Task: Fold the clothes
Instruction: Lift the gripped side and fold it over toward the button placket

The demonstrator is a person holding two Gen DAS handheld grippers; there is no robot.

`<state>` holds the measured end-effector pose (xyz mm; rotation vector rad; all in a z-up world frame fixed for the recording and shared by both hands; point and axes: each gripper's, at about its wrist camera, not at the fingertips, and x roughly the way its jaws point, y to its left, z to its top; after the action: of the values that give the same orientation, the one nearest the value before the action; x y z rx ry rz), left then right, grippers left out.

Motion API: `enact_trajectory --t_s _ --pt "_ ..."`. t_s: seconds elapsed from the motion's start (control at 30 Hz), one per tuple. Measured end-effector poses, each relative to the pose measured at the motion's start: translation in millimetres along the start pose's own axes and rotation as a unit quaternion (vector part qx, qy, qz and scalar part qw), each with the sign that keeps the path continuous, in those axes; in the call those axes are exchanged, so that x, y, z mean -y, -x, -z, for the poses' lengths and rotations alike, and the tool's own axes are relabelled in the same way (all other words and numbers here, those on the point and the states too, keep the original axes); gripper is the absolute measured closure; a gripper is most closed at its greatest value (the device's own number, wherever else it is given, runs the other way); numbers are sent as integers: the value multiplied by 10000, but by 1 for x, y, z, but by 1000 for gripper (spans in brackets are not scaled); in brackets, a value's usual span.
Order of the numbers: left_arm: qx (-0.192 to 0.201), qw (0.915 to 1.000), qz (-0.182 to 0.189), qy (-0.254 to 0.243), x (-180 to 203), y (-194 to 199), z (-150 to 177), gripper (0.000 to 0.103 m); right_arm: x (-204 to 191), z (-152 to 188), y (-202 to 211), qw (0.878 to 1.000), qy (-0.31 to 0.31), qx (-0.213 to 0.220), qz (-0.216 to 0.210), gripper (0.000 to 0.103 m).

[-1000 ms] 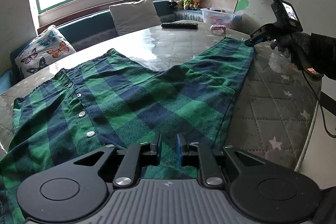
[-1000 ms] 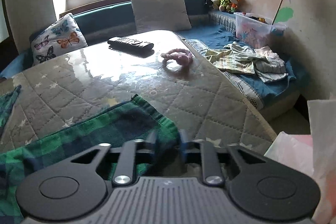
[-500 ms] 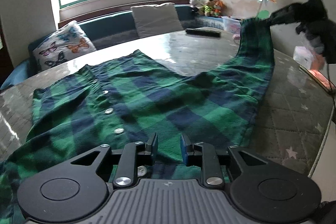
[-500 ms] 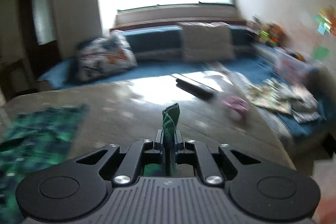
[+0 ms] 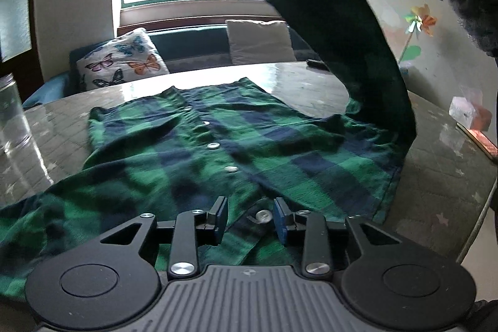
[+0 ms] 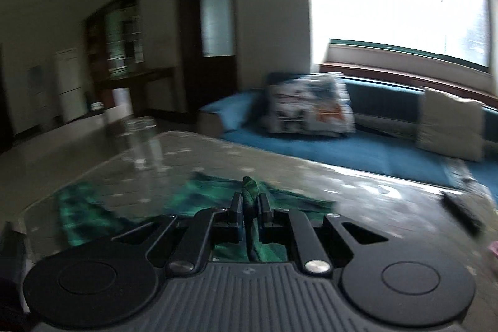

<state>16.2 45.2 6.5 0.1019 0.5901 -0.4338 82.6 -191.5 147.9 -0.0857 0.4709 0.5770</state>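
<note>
Right hand-held gripper (image 6: 250,215) pinches shirt (image 5: 218,151); left view apparently shows the lift.

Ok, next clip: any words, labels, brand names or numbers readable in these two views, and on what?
None can be read.
left gripper body: a small round emblem, no letters legible.
right gripper body: the same kind of mark, blurred.
plaid shirt: no tag or print visible.
Small package at the table edge: too blurred to read.
</note>
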Motion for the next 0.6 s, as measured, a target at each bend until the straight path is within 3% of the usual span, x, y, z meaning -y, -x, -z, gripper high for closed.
enact_trajectory --t_s 0.33,0.4,0.47,0.6 --pt "34 9994 -200 275 -18 15 12 67 -92 10 -53 9901 100 -403 -1340 92" --pt "16 9993 -244 297 -20 16 13 67 -97 15 -55 9873 82 -474 -1515 84" --pt "-13 9992 -269 304 -21 18 13 67 -101 20 -57 9843 69 -537 -1683 84" --pt "-78 9990 -325 310 -24 20 15 67 -88 23 -37 9856 207 -508 -1597 79"
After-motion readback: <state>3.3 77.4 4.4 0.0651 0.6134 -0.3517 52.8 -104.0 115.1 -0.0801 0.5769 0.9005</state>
